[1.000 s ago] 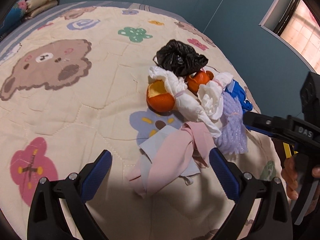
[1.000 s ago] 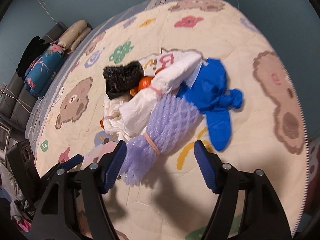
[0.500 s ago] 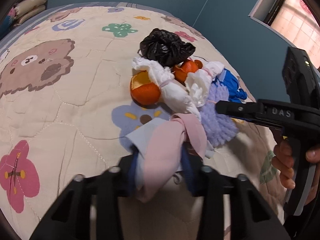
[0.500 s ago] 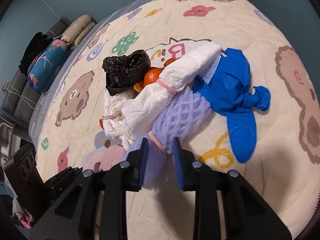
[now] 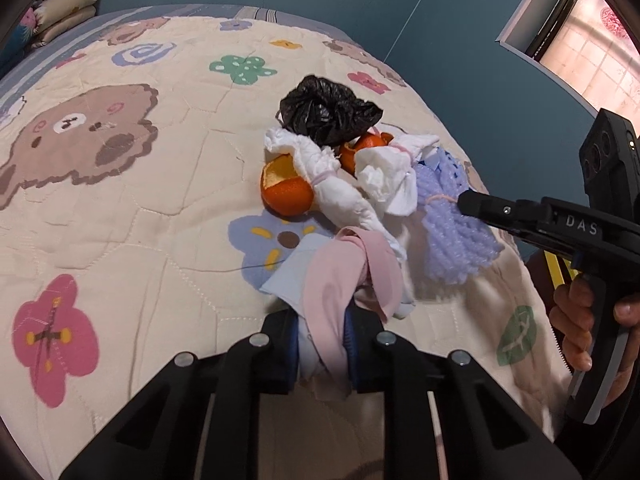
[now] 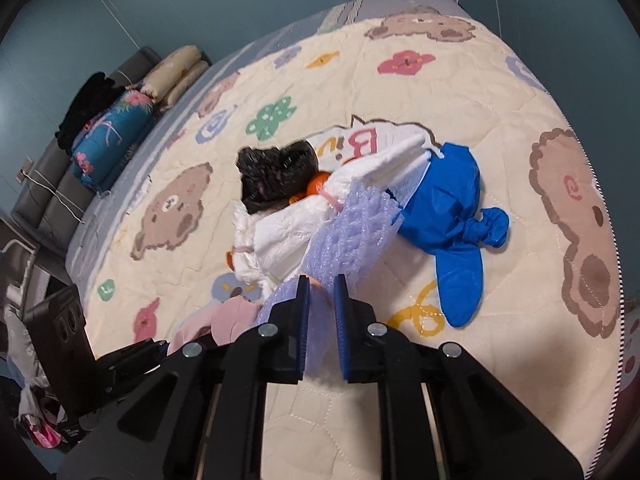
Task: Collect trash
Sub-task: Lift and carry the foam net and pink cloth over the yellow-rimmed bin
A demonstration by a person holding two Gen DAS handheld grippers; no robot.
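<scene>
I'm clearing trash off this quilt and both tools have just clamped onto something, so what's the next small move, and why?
Probably lift both tools straight up a little. The left tool has just closed on the pink wrapper, and the right tool on the purple foam net. Both pieces lie against the white tissue bundle and orange peel, so a slow lift should separate them.

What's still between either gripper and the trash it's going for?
Nothing visible. The left gripper has just been closing and its pads press on the pink cloth. The right gripper is shut on the purple foam net. A white tissue bundle lies against the net, beside the grip, not in it.
</scene>
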